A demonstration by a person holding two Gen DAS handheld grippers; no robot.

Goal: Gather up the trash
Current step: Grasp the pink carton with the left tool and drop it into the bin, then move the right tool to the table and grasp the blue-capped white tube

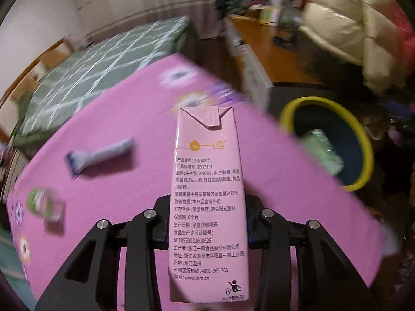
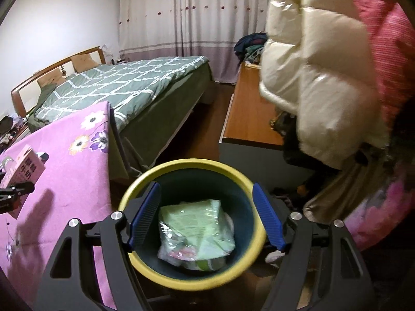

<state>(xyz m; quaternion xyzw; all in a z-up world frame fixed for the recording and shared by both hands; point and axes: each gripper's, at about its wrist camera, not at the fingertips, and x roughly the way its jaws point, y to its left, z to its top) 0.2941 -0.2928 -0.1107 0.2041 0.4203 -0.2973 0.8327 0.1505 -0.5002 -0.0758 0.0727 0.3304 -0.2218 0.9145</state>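
your left claw [image 1: 207, 223] is clamped on the pink milk carton [image 1: 208, 202], which stands between the jaws with its long axis running straight out ahead of the claw, folded top end farthest from you. no earlier view is on hand, so take the grip as it reads now: pads hidden behind the carton's sides, carton steady and sharp while the room around it smears.

what the next move turns on is the bin [image 1: 363, 140]. from the left claw it lies ahead and off to the right, past the edge of the pink worktop [image 1: 116, 119] and lower than it. my judgement is that you need to carry the carton rightward over that edge before letting go, with the top end leading.

your right claw [image 2: 206, 216] hangs right above the same bin [image 2: 181, 164], jaws wide apart with nothing between them, looking down on the green packet [image 2: 197, 223] already inside. so the right hand is the nearer one to the bin, but the left one has the load; i'd mind the two claws meeting over the rim.

still on the worktop, well left of the carton: a razor [image 1: 99, 156] and a small green wrapper [image 1: 45, 203].
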